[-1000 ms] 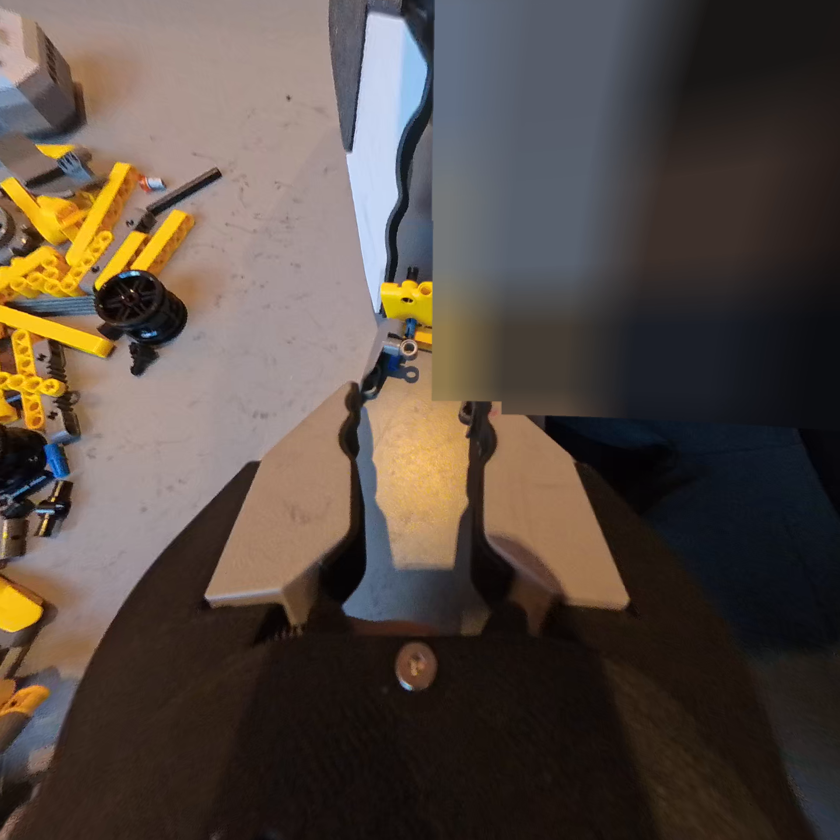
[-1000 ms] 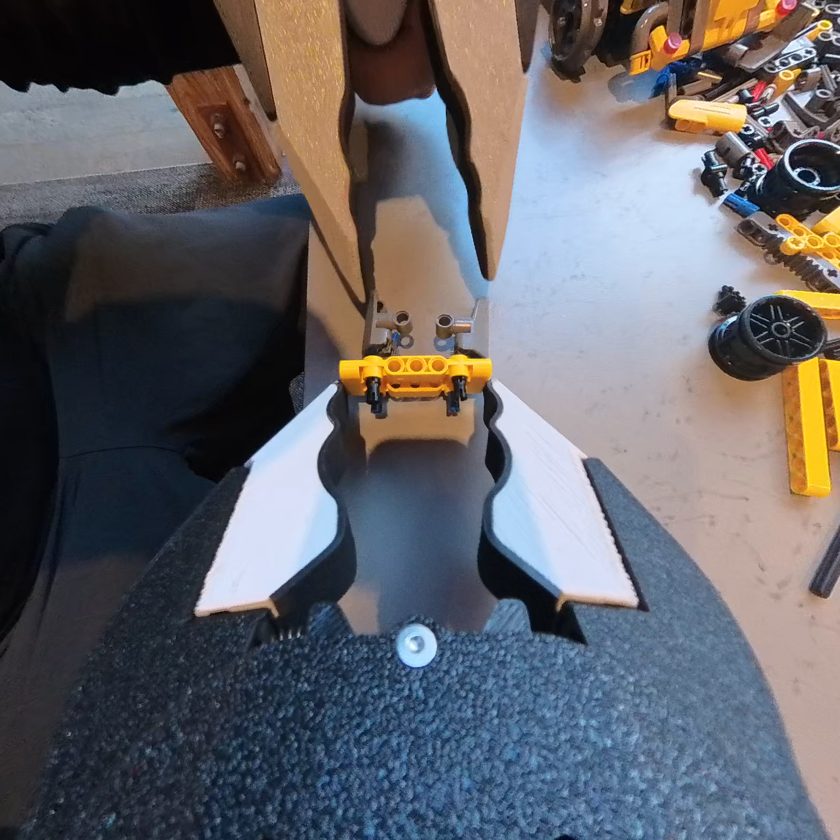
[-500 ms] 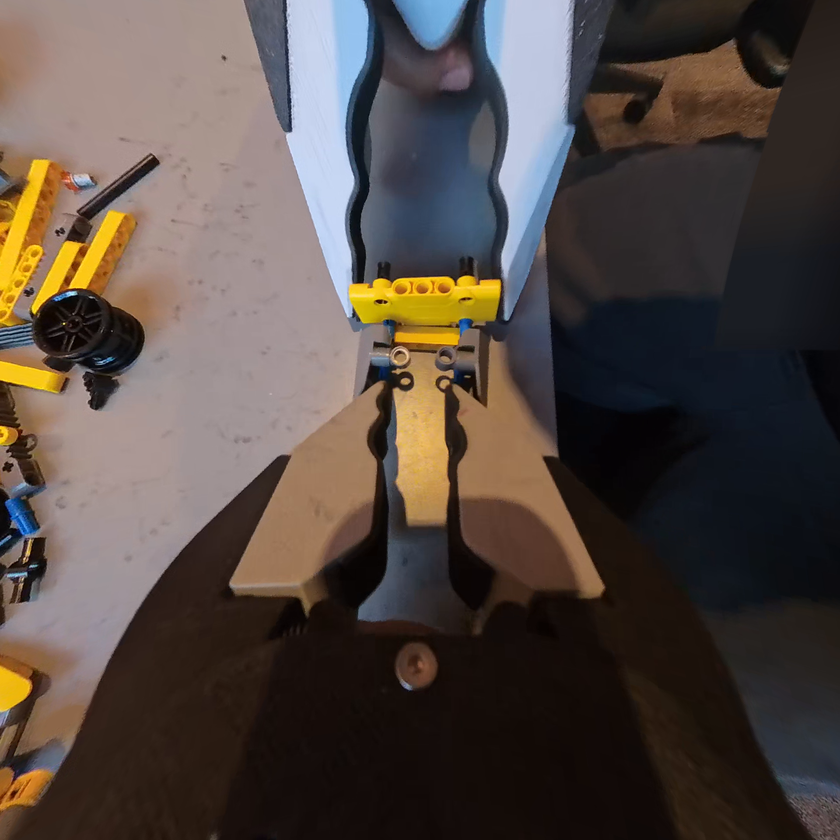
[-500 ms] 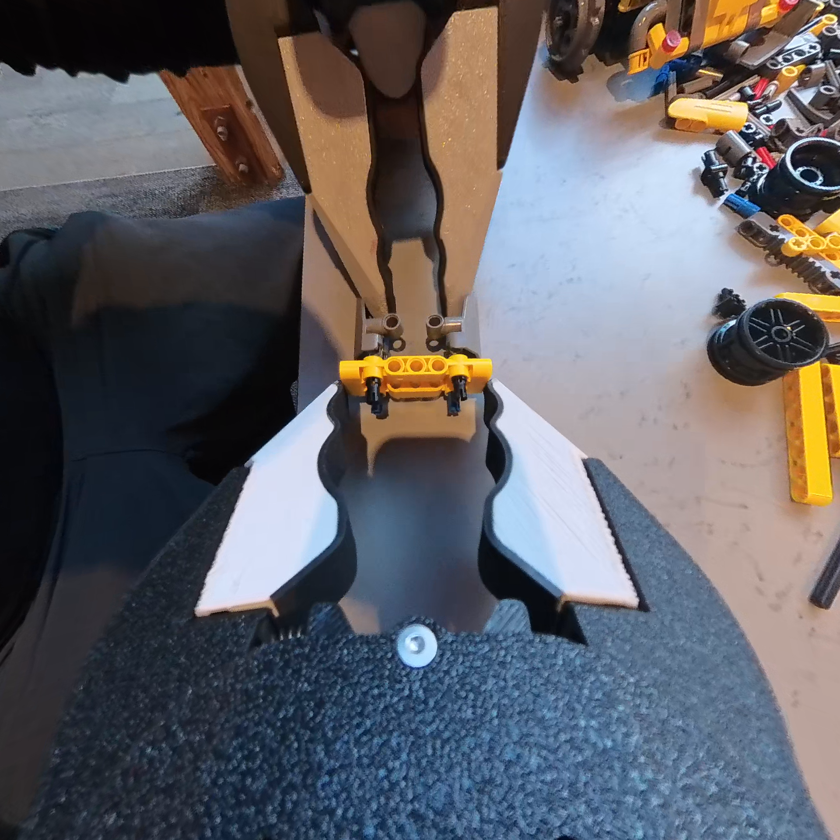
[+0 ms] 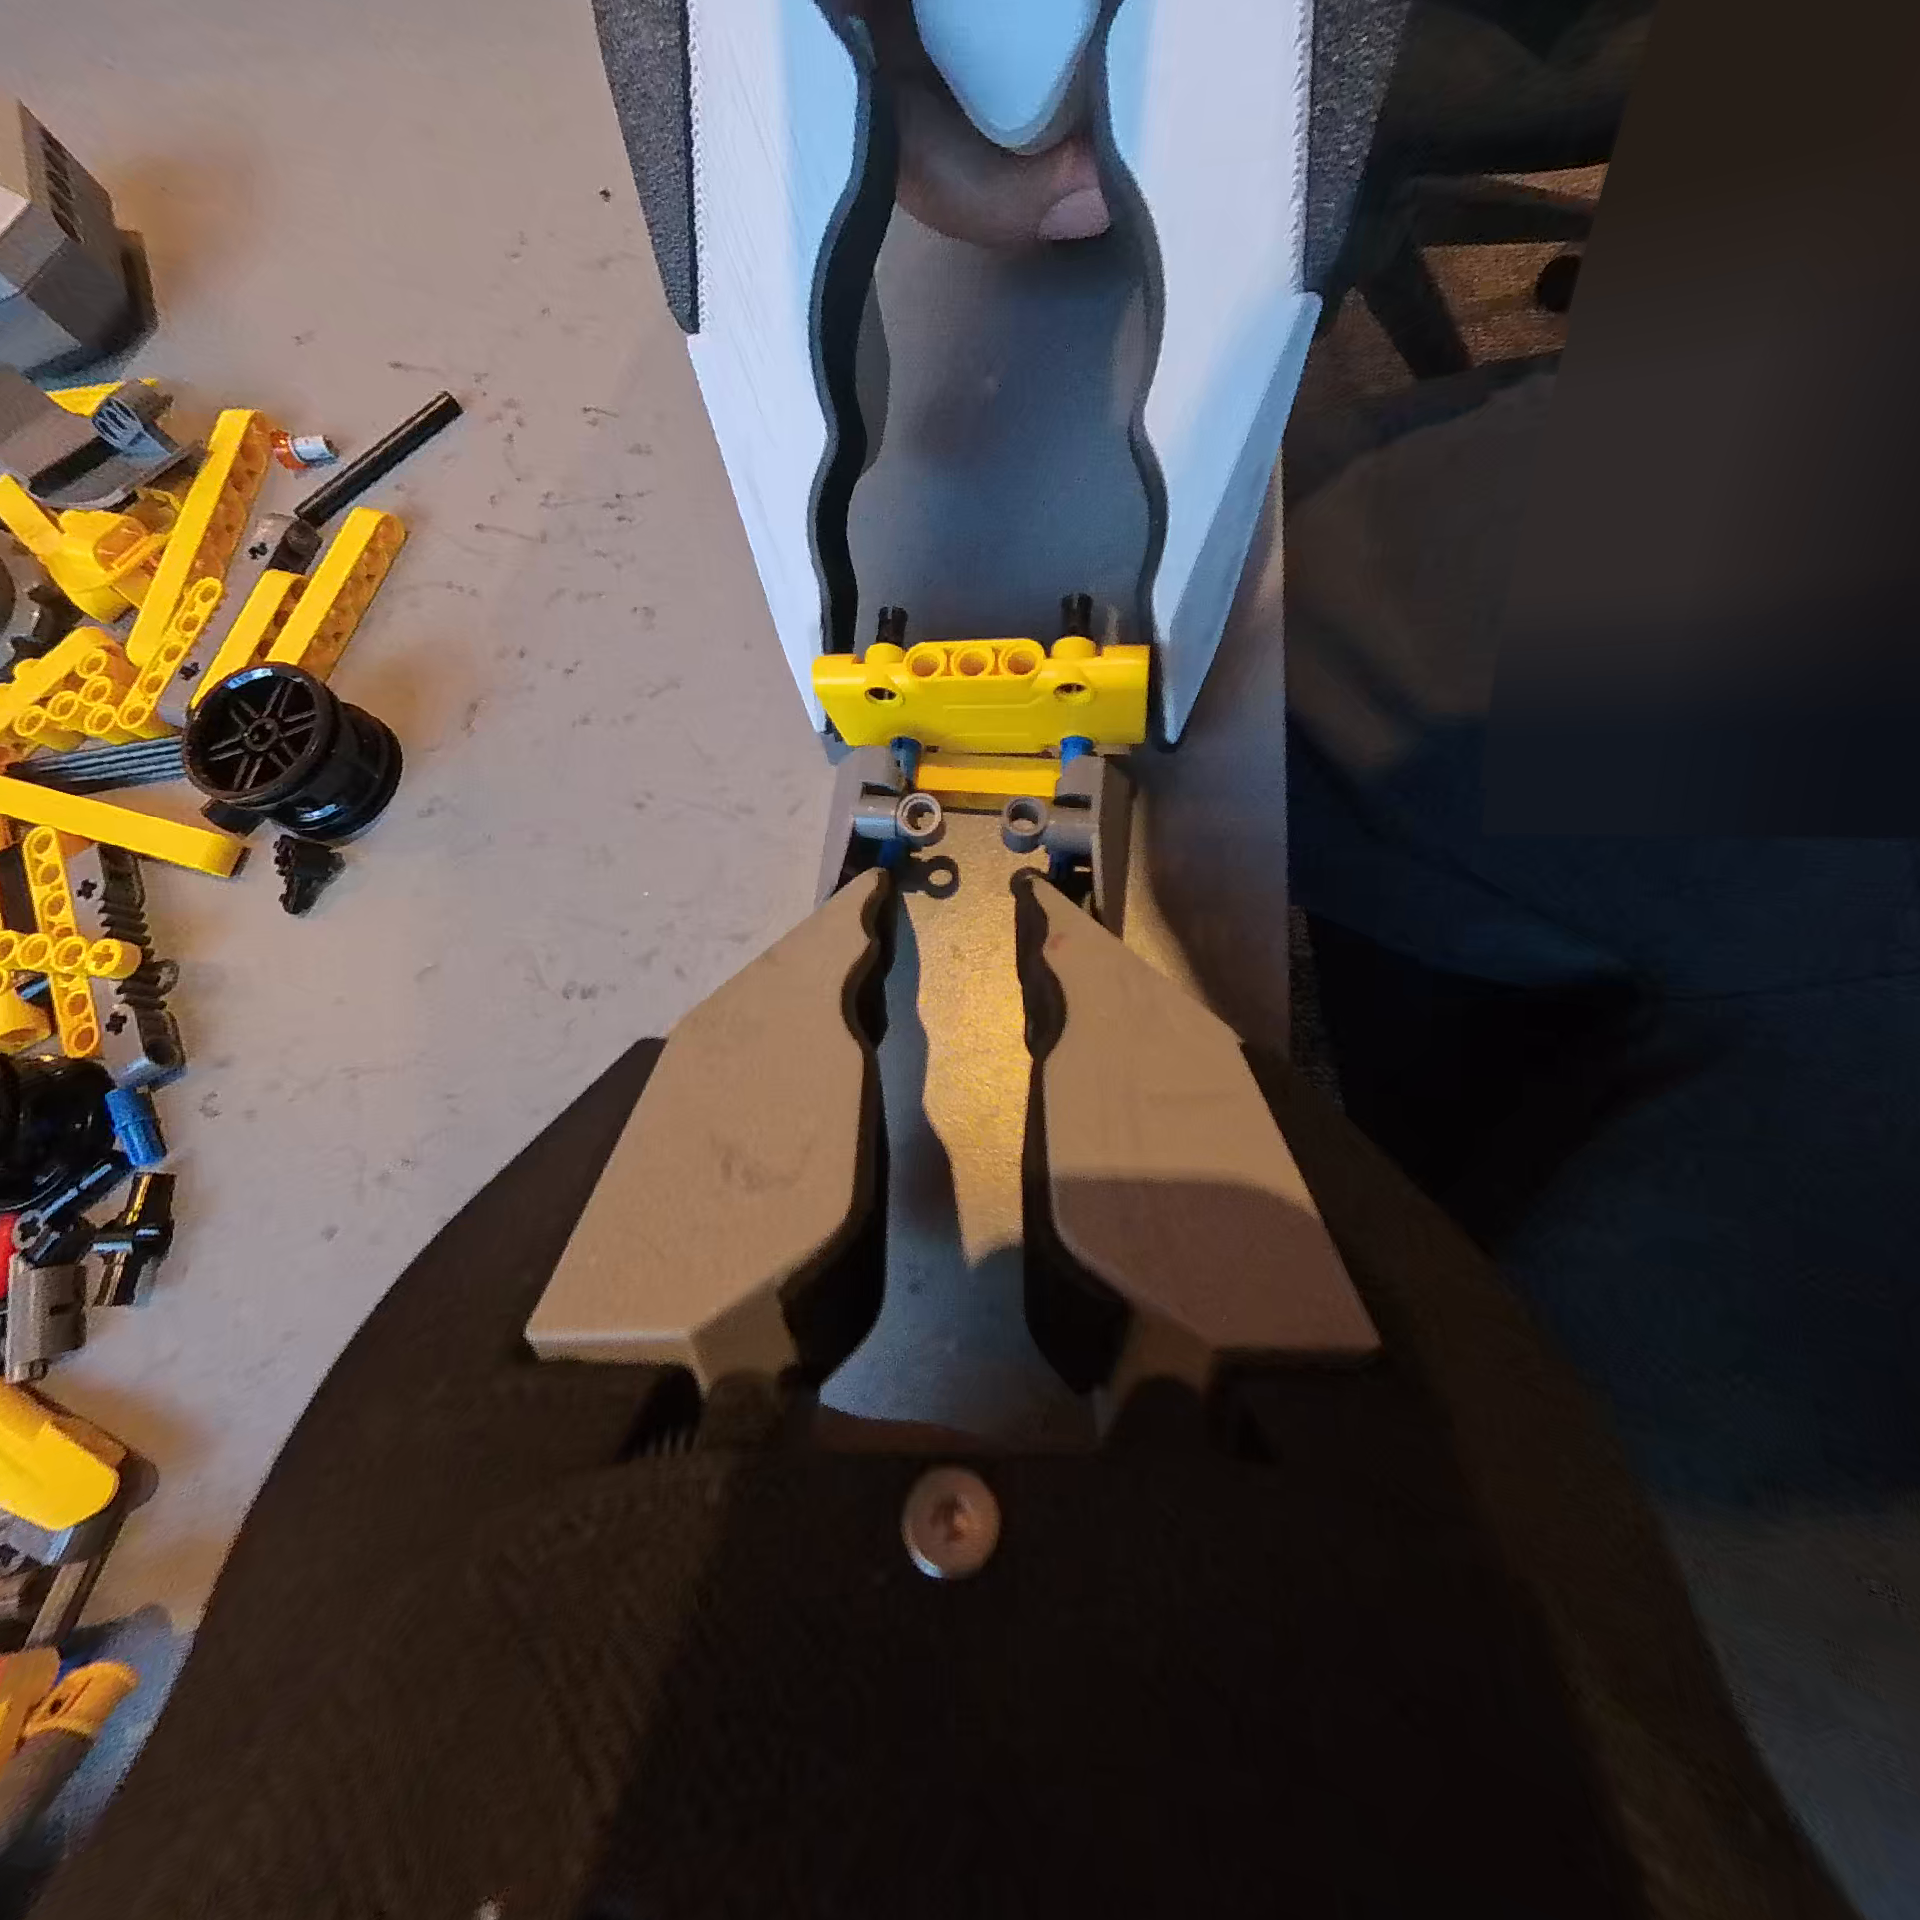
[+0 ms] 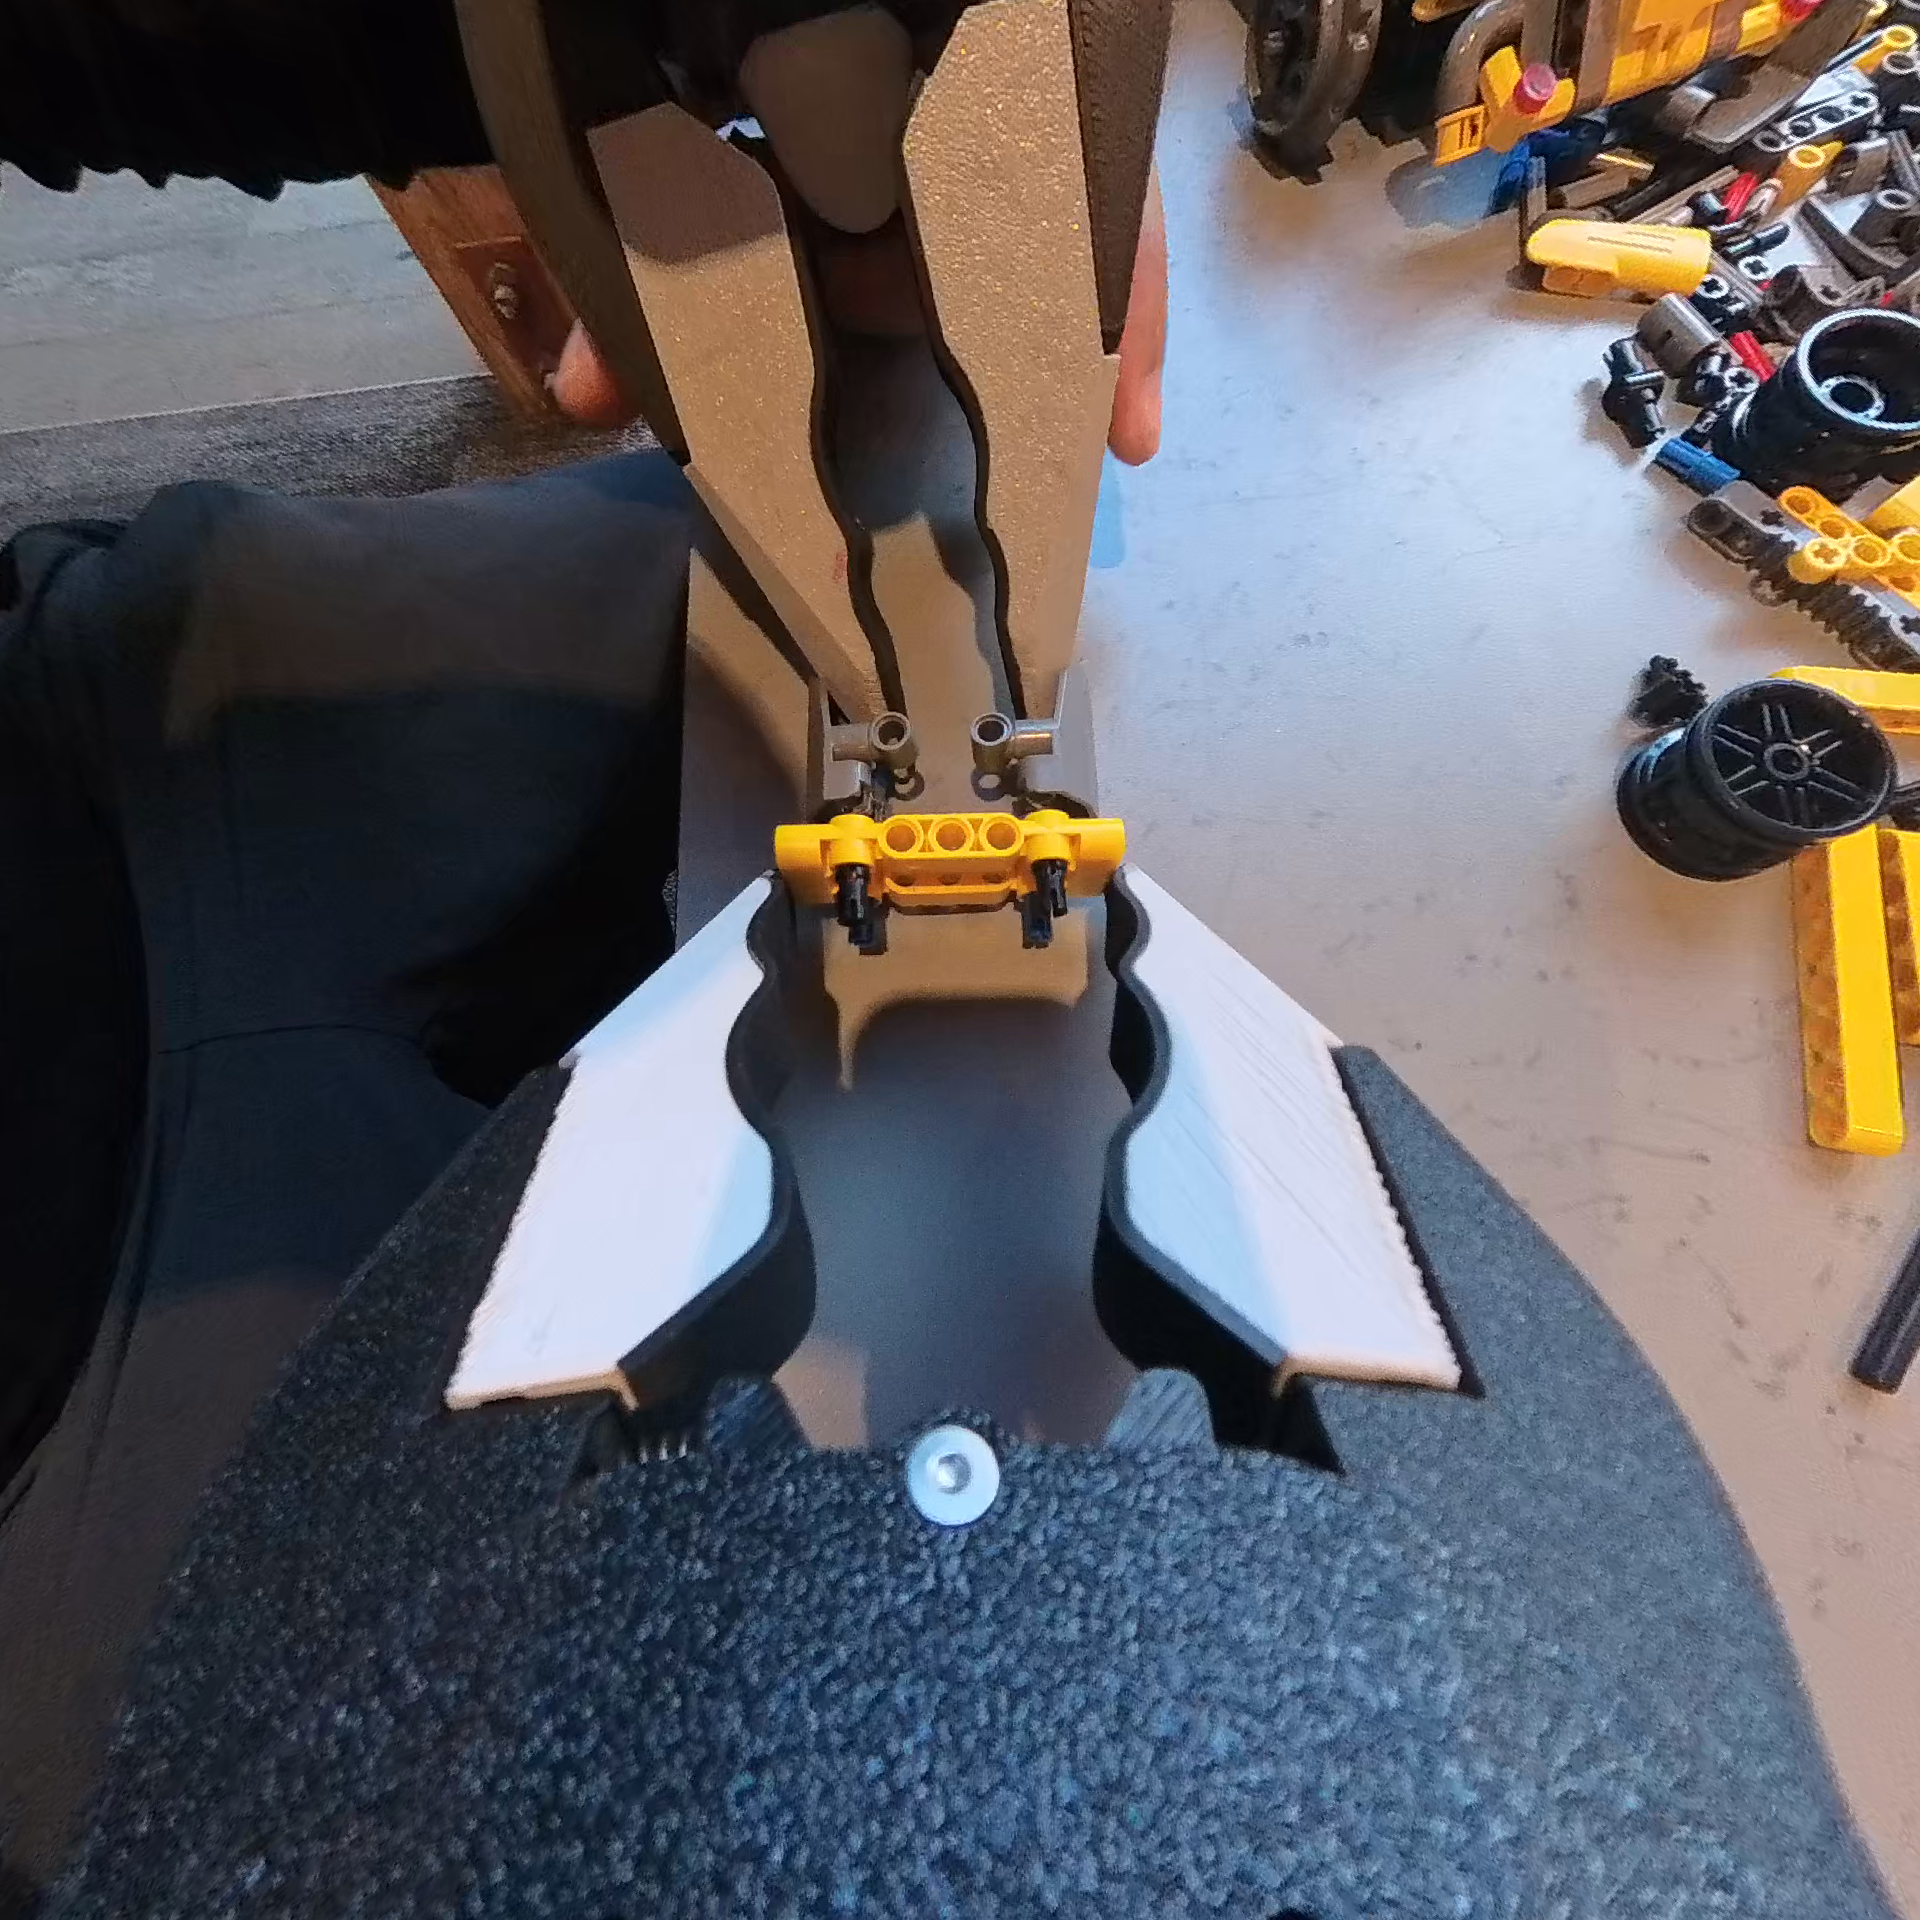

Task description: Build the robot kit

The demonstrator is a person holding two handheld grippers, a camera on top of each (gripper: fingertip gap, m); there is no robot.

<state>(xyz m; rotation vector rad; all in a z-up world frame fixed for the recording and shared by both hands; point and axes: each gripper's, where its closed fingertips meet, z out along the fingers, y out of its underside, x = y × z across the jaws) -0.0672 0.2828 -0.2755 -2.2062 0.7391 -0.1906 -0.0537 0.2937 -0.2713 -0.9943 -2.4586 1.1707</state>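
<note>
A small assembly is held between both grippers above the table edge: a yellow frame piece (image 5: 982, 696) (image 6: 951, 857) with black pins, joined by blue pins to two grey ring connectors (image 5: 914, 816) (image 6: 888, 738). My right gripper (image 6: 948, 883), with white fingers, is shut on the ends of the yellow frame. It enters the left wrist view from the top (image 5: 987, 727). My left gripper (image 5: 953, 883), with tan fingers, is narrowed and its tips press on the grey connector end. It shows in the right wrist view from above (image 6: 951, 717).
The light table (image 5: 571, 312) holds a black wheel (image 5: 291, 753) (image 6: 1756, 790), yellow beams (image 5: 187, 582) (image 6: 1844, 997) and several small loose parts. A partly built yellow model (image 6: 1558, 73) stands far right. A person's dark clothing (image 6: 312, 779) lies past the table edge. Only a small space, under 4 cm, lies between the two pairs of fingers.
My left gripper has swung to face the right gripper and closed from wide to narrow onto the grey connector end. The right gripper keeps holding the yellow frame still.
</note>
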